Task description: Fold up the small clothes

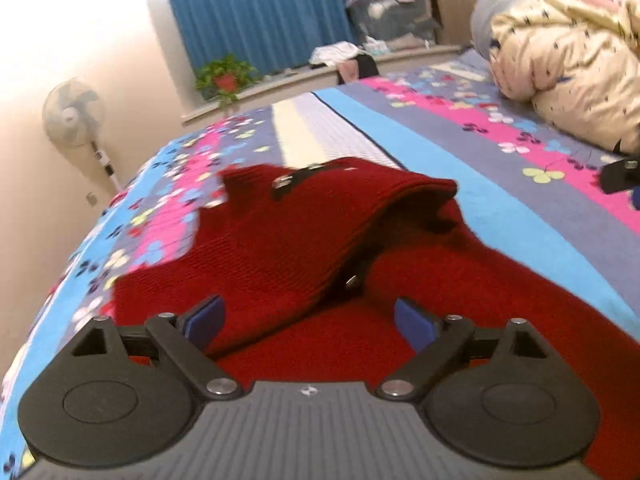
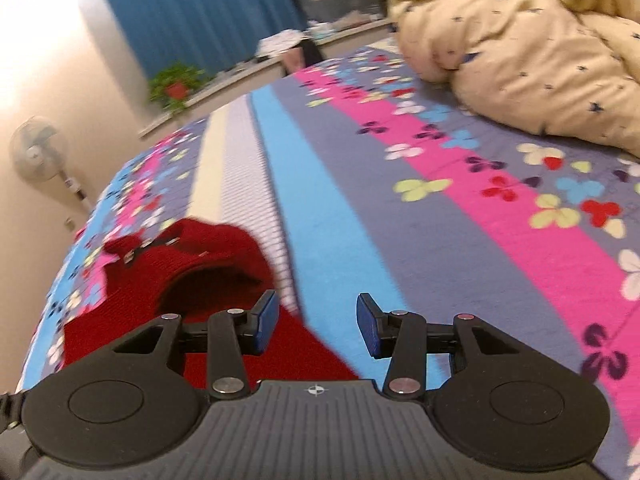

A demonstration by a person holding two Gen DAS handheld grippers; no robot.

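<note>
Blue-padded left gripper (image 1: 308,320) hovers with jaws spread wide and empty over a red knitted garment (image 1: 280,248) lying partly folded on the near left of a flowered bedsheet (image 2: 400,208), while the right gripper (image 2: 316,320), jaws parted and empty, hangs just right of it.

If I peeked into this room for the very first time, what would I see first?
A dark red knitted garment, partly folded over, lies on the flowery striped bedsheet right ahead of the left hand-held gripper, whose jaws are open. Behind, at the right, sits a puffy cream quilt.
</note>
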